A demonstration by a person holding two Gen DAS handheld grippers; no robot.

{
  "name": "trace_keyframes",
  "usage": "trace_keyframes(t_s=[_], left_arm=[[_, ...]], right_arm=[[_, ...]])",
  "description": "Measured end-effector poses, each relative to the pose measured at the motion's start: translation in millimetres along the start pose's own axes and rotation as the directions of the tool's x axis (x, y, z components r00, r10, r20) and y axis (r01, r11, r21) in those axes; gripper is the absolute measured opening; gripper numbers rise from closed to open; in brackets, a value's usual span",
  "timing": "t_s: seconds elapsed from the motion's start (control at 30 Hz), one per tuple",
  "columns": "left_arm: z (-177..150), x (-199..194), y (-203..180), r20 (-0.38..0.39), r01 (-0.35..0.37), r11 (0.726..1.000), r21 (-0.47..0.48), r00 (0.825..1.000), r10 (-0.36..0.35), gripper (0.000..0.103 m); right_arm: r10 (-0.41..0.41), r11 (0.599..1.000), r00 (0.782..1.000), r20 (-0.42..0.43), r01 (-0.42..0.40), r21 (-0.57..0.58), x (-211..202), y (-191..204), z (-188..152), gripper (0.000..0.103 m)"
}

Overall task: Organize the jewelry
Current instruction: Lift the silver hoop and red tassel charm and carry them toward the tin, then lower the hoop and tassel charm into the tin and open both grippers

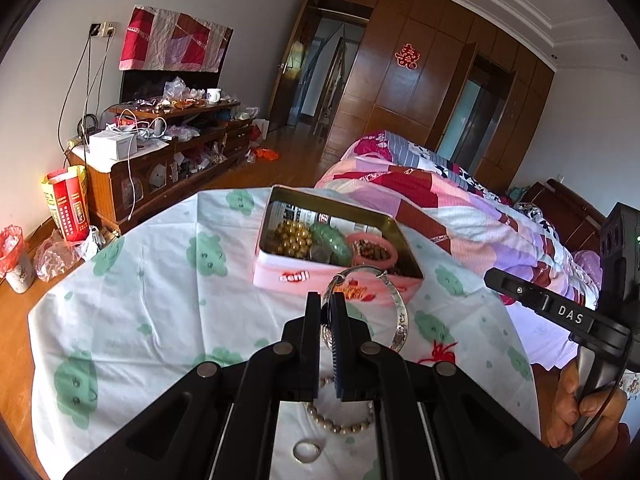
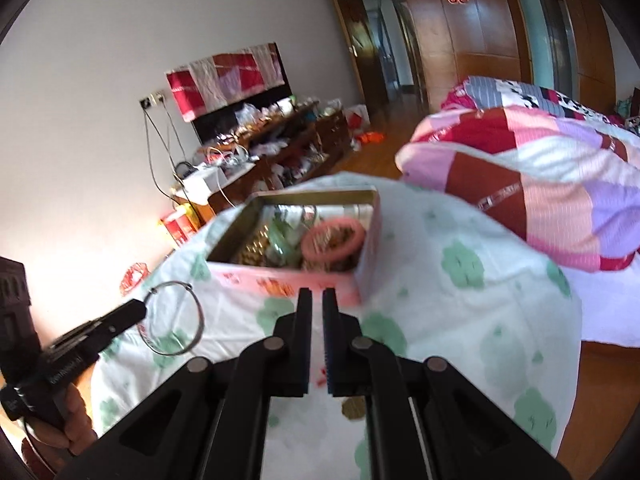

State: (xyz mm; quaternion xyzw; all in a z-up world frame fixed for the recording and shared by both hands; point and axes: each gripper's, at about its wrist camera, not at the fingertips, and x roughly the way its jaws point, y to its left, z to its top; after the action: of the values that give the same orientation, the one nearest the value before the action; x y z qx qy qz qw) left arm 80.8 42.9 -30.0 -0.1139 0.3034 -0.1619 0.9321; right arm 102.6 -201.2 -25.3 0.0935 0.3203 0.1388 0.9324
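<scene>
My left gripper [image 1: 326,298] is shut on a silver bangle [image 1: 400,320] and holds it just in front of the pink tin box [image 1: 304,276]. The open tin holds gold beads [image 1: 294,238], a green bangle [image 1: 332,242] and a pink bangle [image 1: 372,254]. A pearl bracelet [image 1: 340,426] and a small silver ring [image 1: 306,451] lie on the cloth under the left gripper. My right gripper [image 2: 317,294] is nearly closed and empty, in front of the tin [image 2: 296,280]. The right wrist view shows the bangle [image 2: 172,316] in the left gripper [image 2: 138,312].
The tin stands on a round table with a white cloth with green prints [image 1: 132,288]. A bed with a patchwork quilt [image 1: 460,200] is to the right. A cluttered wooden cabinet [image 1: 168,152] stands along the left wall. The right gripper's body [image 1: 560,316] is at the right.
</scene>
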Motion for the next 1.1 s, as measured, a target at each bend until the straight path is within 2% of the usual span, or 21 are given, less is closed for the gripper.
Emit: trace_keyframes(t_s=[0.07,0.13,0.2,0.23,0.27,0.3,0.43,0.47,0.5,0.57,0.63,0.7,0.83,0.9,1.1], left_arm=[[0.8,1.4,2.4,-0.001,0.008,1.000,-0.007,1.000,-0.008,0.003],[0.7,3.5,3.0,-0.006,0.011,1.000,-0.009,1.000,-0.011,0.003],[0.5,6.0,4.2,-0.010,0.010,1.000,-0.013,1.000,-0.010,0.003],[0.0,6.8,5.0,-0.013,0.013,1.000,-0.017,1.000,-0.013,0.003],[-0.8,7.3,5.5,-0.016,0.016,1.000,-0.020,1.000,-0.016,0.003],[-0.9,7.4,5.9,-0.018,0.016,1.000,-0.020,1.000,-0.017,0.003],[-1.7,6.6,6.4,-0.024,0.015,1.000,-0.020,1.000,-0.015,0.003],[-1.8,5.9,6.5,-0.023,0.014,1.000,-0.018,1.000,-0.014,0.003],[-1.8,5.0,6.5,-0.021,0.012,1.000,-0.016,1.000,-0.013,0.003],[-1.1,4.8,6.8,-0.020,0.012,1.000,-0.018,1.000,-0.012,0.004],[-1.3,4.6,6.6,-0.018,0.014,1.000,-0.016,1.000,-0.014,0.004],[-0.9,5.3,6.3,-0.016,0.014,1.000,-0.015,1.000,-0.014,0.004],[2.6,9.2,6.5,-0.009,0.019,0.999,-0.030,1.000,-0.019,0.004],[6.5,11.6,6.1,-0.001,0.023,0.999,-0.033,1.000,-0.023,0.004],[28.7,25.5,3.7,0.026,0.033,0.999,-0.025,0.999,-0.032,0.004]], right_arm=[[-0.024,1.000,1.000,0.004,0.024,-0.014,2.5,0.2,2.7,0.009],[-0.011,1.000,0.999,-0.034,0.010,-0.014,8.8,-5.0,-1.2,0.014],[0.004,1.000,0.993,-0.115,-0.005,-0.012,20.4,-11.1,-11.5,0.030],[0.000,1.000,0.989,-0.147,-0.002,-0.017,26.3,-12.4,-18.4,0.046],[-0.012,0.999,0.986,-0.168,0.007,-0.033,29.8,-12.7,-25.9,0.055],[-0.031,0.998,0.981,-0.190,0.020,-0.064,34.7,-10.1,-33.6,0.055],[-0.125,0.983,0.954,-0.272,0.081,-0.166,56.0,-4.5,-55.5,0.054],[-0.142,0.980,0.948,-0.284,0.094,-0.176,59.3,-6.6,-58.2,0.044],[-0.153,0.978,0.943,-0.294,0.101,-0.185,62.9,-8.2,-61.1,0.038],[-0.188,0.968,0.941,-0.280,0.130,-0.213,62.4,-8.7,-61.2,0.011],[-0.189,0.972,0.940,-0.283,0.138,-0.190,59.2,-13.7,-58.5,0.010],[-0.174,0.978,0.948,-0.267,0.136,-0.156,52.1,-17.2,-53.6,0.010],[-0.067,0.997,0.980,-0.188,0.060,-0.043,30.6,-21.3,-31.8,0.010],[-0.027,1.000,0.989,-0.146,0.026,-0.012,21.2,-19.8,-18.8,0.010],[0.052,0.999,0.999,-0.014,-0.052,-0.003,14.6,1.3,25.8,0.010]])
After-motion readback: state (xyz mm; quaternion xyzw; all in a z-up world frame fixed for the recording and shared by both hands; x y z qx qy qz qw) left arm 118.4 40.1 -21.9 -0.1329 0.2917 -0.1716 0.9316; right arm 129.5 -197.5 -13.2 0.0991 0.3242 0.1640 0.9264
